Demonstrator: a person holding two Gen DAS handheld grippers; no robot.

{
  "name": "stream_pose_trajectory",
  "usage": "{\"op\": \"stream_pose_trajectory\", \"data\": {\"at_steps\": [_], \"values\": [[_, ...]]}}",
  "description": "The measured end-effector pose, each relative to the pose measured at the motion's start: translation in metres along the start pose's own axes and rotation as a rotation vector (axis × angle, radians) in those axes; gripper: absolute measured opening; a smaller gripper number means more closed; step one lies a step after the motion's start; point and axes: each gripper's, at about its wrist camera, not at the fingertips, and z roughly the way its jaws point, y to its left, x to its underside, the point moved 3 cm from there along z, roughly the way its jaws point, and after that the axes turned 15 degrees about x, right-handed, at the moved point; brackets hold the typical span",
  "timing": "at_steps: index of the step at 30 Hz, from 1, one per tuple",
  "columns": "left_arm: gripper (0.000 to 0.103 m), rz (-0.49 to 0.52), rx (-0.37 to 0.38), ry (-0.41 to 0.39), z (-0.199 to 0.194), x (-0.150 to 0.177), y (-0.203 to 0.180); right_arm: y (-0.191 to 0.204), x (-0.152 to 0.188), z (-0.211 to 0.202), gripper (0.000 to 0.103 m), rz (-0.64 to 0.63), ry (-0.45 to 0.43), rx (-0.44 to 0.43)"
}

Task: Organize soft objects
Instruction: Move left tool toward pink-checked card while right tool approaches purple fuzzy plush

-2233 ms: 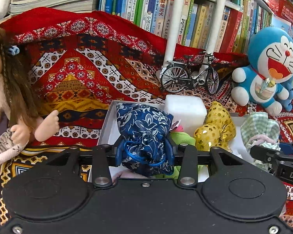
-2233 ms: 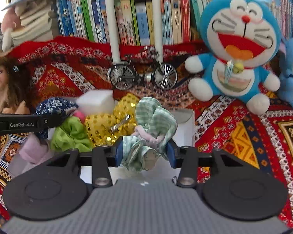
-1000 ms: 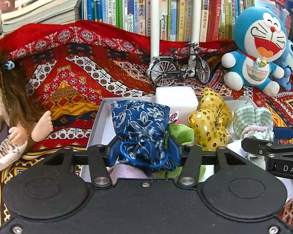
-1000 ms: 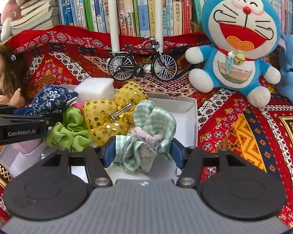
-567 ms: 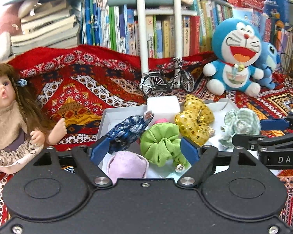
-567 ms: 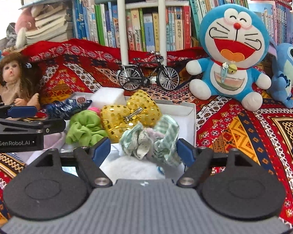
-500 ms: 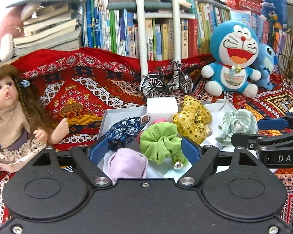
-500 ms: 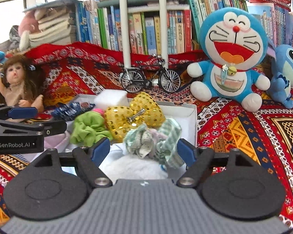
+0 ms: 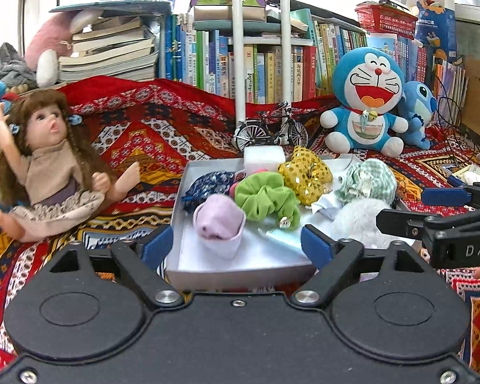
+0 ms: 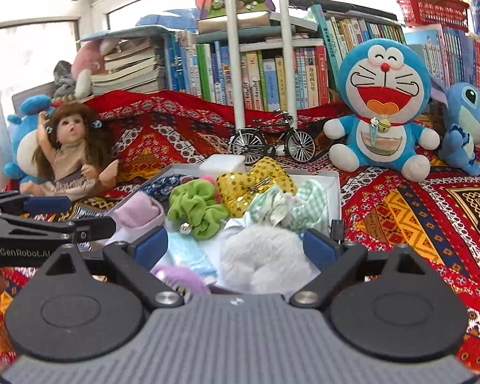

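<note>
Left gripper [image 9: 236, 244], right gripper [image 10: 235, 243]: jaws spread wide, holding nothing, hovering at near edge of white box [image 9: 240, 276]. Box on patterned blanket [image 9: 150, 140]; inside, one each: blue floral pouch [image 9: 208, 185], green scrunchie [image 9: 265, 196], gold sequin bow [image 9: 304, 172], checked cloth [image 9: 364, 184], lilac pouch [image 9: 219, 224], white fluffy piece [image 10: 265, 262]. Earlier clamped on blue pouch and checked cloth; both since released into box, grippers drawn back.
</note>
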Motion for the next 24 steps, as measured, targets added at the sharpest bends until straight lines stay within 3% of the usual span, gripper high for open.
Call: {"op": "stream_pose_trajectory", "data": {"at_steps": [14,24], "values": [[0.090,0.032,-0.051,0.053,-0.004,0.042,0.003,0.019,0.031,-0.016,0.101,-0.087,-0.037,0.002],[0.091,-0.017,-0.073,0.116,0.011,0.063,0.015,0.031,0.039,-0.012,0.101,-0.127,-0.024,-0.012]]}}
